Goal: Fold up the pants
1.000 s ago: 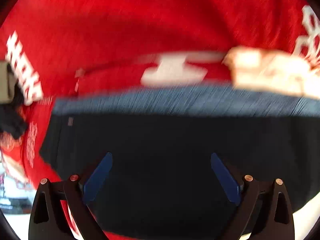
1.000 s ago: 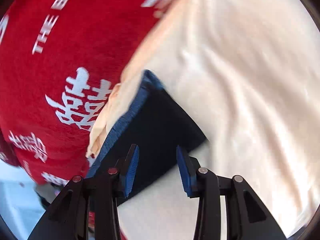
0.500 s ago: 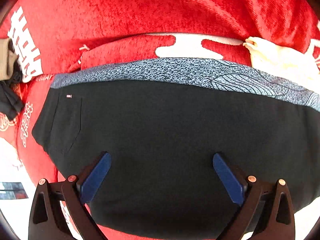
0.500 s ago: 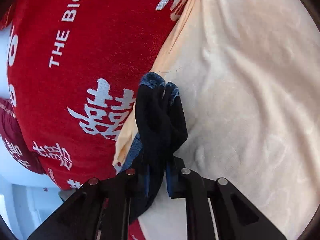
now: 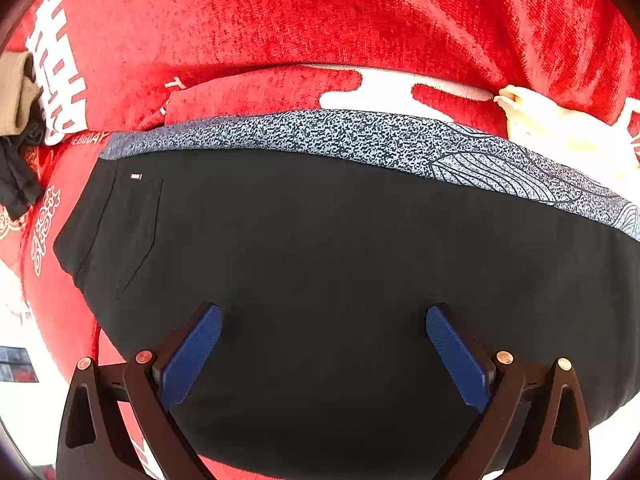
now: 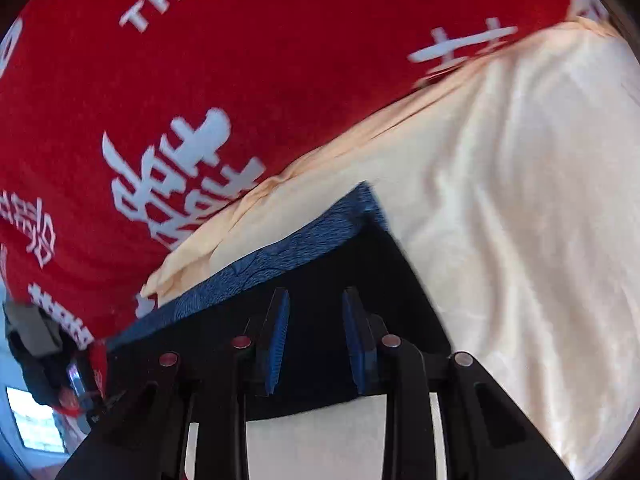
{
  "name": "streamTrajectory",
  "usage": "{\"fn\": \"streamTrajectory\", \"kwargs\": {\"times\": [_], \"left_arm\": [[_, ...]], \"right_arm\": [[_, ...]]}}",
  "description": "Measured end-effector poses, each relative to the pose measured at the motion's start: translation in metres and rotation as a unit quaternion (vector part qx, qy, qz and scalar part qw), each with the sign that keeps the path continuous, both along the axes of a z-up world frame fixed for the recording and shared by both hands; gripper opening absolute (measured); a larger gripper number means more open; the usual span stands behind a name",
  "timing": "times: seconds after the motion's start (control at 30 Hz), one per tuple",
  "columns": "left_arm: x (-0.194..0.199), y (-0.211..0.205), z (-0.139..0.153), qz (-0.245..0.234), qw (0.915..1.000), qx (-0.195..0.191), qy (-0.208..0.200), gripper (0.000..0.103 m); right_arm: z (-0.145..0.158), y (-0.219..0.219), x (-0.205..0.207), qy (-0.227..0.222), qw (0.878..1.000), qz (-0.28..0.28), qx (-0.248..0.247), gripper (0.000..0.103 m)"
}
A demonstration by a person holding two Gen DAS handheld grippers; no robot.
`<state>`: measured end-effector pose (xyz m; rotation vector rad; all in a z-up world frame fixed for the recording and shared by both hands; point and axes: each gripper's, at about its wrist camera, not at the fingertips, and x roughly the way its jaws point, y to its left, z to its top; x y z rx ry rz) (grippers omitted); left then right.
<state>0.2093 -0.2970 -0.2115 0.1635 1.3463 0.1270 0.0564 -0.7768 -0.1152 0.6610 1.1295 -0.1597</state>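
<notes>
Between the widely parted blue pads of the left gripper point(image 5: 323, 354) lies only flat black cloth: the pants point(image 5: 340, 248), spread out below the claw, which holds nothing. From this side the garment shows broadly, with a pocket seam and a tiny tag near its left edge and a speckled grey-blue waistband point(image 5: 360, 138) running along its far side, leaf-like line patterns toward the right. Beyond the waistband spreads a red blanket with white characters point(image 5: 320, 28), a cream cloth point(image 5: 560, 132) peeks in at the right, and a tan and black bundle point(image 5: 16, 128) sits at the left rim, too cut off to identify. The right gripper point(image 6: 314, 334) has its pads moderately apart with nothing pinched between them, poised over one corner of the pants point(image 6: 360, 280); whether the fingertips touch the fabric cannot be told. This view alone shows that corner, where the waistband point(image 6: 280, 256) looks bluer and ends at a point, resting on the cream cloth point(image 6: 500, 220), which fills the whole right side here rather than a sliver. The red blanket point(image 6: 180, 80) covers the upper left, its lettering partly cropped. A small grey and black object point(image 6: 36, 332) at the left edge is blurred and unclear, and the near hem of the pants is hidden behind both grippers' bodies.
</notes>
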Motion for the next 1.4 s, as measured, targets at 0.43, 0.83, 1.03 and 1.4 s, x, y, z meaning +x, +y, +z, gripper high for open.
{"fn": "streamTrajectory", "kwargs": {"times": [0.43,0.83,1.03,1.4], "left_arm": [[0.002,0.016,-0.003,-0.012,0.9991,-0.041,0.006,0.103],[0.048,0.088,0.023,-0.047,0.9958,-0.075,-0.025,0.103],[0.114,0.14,-0.021,-0.021,0.9979,-0.055,-0.028,0.103],[0.08,0.28,-0.008,-0.048,0.9978,0.044,-0.014,0.103]], "right_arm": [[-0.021,0.011,-0.043,0.048,0.993,-0.074,0.075,0.045],[-0.039,0.241,-0.052,0.076,0.984,0.034,0.155,0.046],[-0.046,0.306,-0.061,0.09,0.982,0.046,0.16,0.046],[-0.075,0.394,-0.045,0.085,0.962,0.077,0.248,0.052]]}}
